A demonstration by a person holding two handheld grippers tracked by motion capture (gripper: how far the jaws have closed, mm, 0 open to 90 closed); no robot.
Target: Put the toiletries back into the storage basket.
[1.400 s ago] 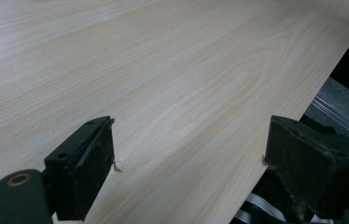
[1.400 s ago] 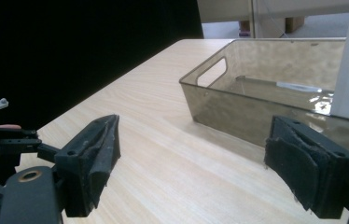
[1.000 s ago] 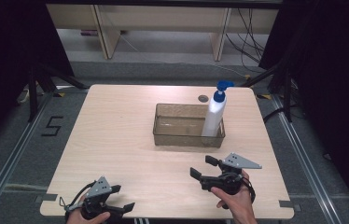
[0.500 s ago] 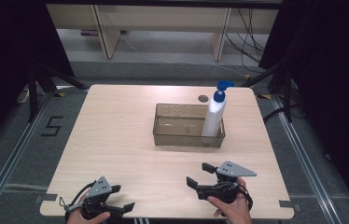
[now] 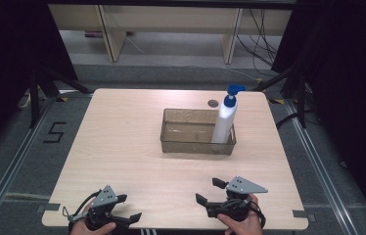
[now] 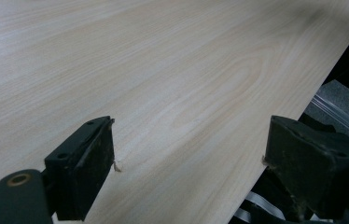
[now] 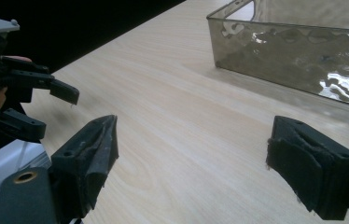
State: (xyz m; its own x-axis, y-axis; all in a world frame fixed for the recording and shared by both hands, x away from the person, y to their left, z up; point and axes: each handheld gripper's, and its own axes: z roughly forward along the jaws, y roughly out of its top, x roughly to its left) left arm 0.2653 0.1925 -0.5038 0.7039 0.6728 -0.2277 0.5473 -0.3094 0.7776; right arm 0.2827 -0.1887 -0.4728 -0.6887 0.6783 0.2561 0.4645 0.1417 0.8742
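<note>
From above, the left claw (image 5: pixel 131 217) sits at the near left edge of the pale wooden worktop (image 5: pixel 122 142), the right claw (image 5: pixel 209 191) at the near edge right of centre; both stand with jaws apart, gripping nothing, each held in a hand; nearest the right claw, well apart from it, is a smoky see-through bin (image 5: pixel 191 144) past mid-worktop, with a white pump bottle (image 5: pixel 224 122), blue-headed, upright in its right end; a small dark disc (image 5: pixel 213 103) lies behind the bin. The right gripper view adds the bin's rippled glossy wall (image 7: pixel 298 51) close up and the left claw (image 7: pixel 53 109) farther off; the left gripper view gives bare wood grain between wide jaws.
</note>
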